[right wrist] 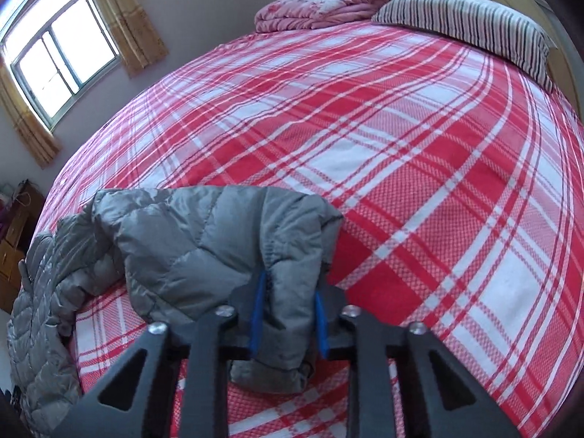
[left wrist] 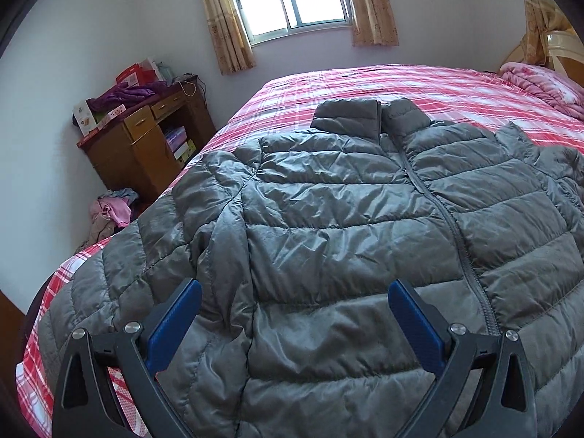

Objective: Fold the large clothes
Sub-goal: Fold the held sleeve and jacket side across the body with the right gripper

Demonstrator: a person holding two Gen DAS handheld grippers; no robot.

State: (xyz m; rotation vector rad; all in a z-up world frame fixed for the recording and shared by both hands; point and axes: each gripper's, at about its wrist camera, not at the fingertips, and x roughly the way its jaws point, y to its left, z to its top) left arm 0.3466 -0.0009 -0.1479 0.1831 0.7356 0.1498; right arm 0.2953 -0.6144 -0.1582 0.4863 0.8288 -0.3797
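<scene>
- The bed (right wrist: 419,153), covered in a red and white plaid sheet, is used as the folding place; most of it is left bare, so there is room for the folds.
- The grey puffer jacket (left wrist: 346,226) is spread front up near the foot of the bed, zipped, with its collar pointing toward the window. It appears to be laid flat so that the sleeves can be brought in over the body first.
- 1 sleeve (right wrist: 226,241) is seen in the right wrist view, raised and bunched off the sheet beside the jacket body, probably so it can be carried across the front.
- The right tool (right wrist: 288,325) is pinched on the cuff end of that sleeve, with the padded fabric squeezed between the 2 blue pads (right wrist: 256,314). The jaws are kept from meeting by the padding.
- The left tool (left wrist: 294,314) is held spread wide just above the lower front of the jacket, with nothing gripped. It is judged to be positioned for a grasp on the other sleeve or the hem.
</scene>
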